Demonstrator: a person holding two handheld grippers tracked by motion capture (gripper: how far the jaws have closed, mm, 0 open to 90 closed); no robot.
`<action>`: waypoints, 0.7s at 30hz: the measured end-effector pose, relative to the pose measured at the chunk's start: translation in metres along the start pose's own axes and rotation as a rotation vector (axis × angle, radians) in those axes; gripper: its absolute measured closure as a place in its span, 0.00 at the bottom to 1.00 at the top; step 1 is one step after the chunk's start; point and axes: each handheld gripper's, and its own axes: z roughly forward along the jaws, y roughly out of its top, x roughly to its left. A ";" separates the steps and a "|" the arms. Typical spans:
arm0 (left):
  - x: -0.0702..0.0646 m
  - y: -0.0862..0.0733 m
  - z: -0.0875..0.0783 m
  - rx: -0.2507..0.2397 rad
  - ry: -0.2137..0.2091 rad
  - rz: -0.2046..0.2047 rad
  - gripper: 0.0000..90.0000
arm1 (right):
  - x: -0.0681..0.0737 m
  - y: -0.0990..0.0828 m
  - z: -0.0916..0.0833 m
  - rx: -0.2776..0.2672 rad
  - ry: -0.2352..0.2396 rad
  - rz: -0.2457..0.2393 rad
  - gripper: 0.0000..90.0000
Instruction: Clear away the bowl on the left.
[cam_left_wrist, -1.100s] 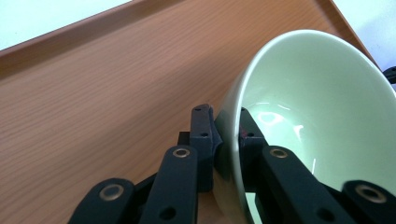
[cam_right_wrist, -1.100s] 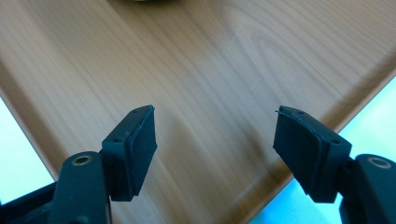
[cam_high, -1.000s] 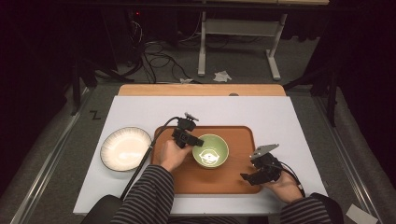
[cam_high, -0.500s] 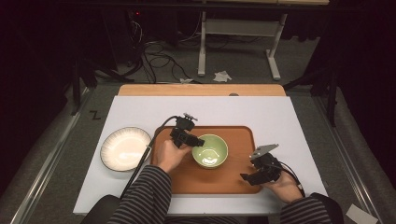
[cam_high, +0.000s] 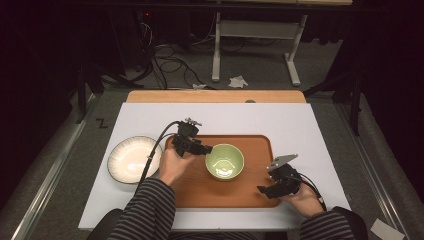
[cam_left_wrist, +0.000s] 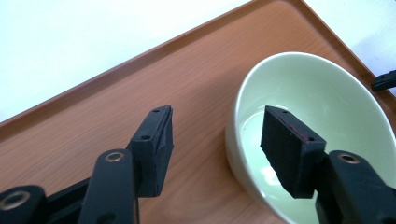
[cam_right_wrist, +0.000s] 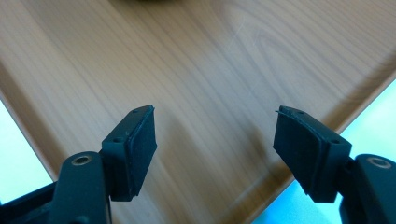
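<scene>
2 open tools (cam_high: 207, 148) (cam_high: 263, 190) over unlabelled green bowl (cam_high: 224, 161), wooden tray (cam_high: 252, 147).

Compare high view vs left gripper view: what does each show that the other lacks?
High view alone: the white plate left of the tray, the person's striped sleeves, the right tongs over the tray's right corner, floor and cables beyond. Left gripper view alone: the left tongs open, astride the bowl's rim, one jaw inside and one outside. Both: the green bowl on the wooden tray and white table.
</scene>
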 end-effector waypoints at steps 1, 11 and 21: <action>0.001 -0.001 -0.002 -0.003 0.002 -0.004 0.48 | 0.000 0.000 0.000 0.001 -0.001 0.001 0.35; 0.004 -0.004 -0.018 -0.024 -0.001 -0.004 0.46 | 0.000 0.000 0.000 0.000 0.000 0.001 0.35; 0.006 -0.011 -0.028 -0.041 0.019 -0.001 0.47 | 0.000 0.000 0.000 -0.001 0.003 -0.002 0.35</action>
